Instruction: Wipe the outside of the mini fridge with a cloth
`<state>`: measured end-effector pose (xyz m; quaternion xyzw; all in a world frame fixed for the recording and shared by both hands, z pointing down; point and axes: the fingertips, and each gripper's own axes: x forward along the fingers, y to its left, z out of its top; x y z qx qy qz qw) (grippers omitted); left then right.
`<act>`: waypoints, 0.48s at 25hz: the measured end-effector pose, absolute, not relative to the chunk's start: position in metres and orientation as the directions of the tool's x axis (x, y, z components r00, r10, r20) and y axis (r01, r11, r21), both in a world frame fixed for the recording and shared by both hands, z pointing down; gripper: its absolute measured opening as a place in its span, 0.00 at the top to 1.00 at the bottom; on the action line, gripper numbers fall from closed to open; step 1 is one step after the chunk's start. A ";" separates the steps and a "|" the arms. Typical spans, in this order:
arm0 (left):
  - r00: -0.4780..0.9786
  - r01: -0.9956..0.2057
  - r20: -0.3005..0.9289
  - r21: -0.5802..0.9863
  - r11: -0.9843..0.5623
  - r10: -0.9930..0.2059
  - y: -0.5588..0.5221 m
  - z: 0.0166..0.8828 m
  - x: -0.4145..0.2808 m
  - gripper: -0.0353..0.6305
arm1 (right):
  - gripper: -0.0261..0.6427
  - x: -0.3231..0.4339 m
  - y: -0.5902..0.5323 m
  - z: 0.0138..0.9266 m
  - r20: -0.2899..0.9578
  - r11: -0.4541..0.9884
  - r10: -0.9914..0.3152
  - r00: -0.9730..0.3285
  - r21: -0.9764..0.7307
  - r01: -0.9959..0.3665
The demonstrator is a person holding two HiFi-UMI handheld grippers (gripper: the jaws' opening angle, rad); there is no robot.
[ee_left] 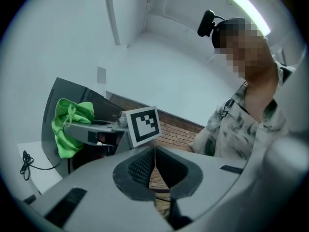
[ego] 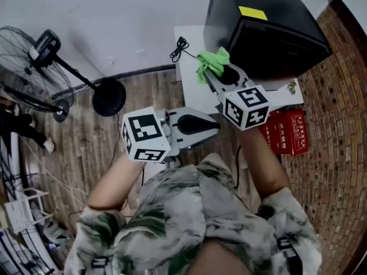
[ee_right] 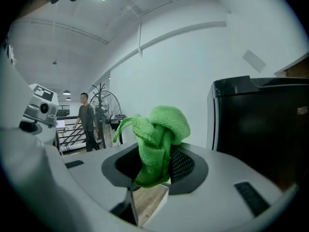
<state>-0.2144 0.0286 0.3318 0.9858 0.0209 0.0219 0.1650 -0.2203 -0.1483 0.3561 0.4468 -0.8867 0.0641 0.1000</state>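
Cloth (ego: 213,61), clamped in the right hand-held gripper (ego: 211,74), lay just left of the mini fridge (ego: 269,33); left hand-held gripper (ego: 213,128), jaws together and empty, hung nearer.

The mini fridge (ego: 269,27) is a glossy black box with a yellow sticker on its top. It stands upright on a white platform (ego: 192,67) against the pale wall. The cloth (ego: 213,62) is bright green and finely knitted, bunched into a crumpled wad. It is pinched between the jaws of the right gripper (ee_right: 155,166) and held in the air just beside the fridge's near corner. Whether it touches the fridge cannot be told.
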 end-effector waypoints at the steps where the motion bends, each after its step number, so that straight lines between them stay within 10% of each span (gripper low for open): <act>1: 0.998 0.037 0.033 0.326 -0.945 0.050 0.028 0.331 -0.219 0.91 | 0.74 -0.225 -0.155 0.355 0.227 0.575 -0.793 -0.565 -0.025 -0.818; 12: 0.998 0.067 -0.019 0.327 -0.943 0.065 0.010 0.326 -0.244 0.91 | 0.74 -0.215 -0.255 0.316 0.110 0.280 -0.952 -0.286 -0.067 -0.958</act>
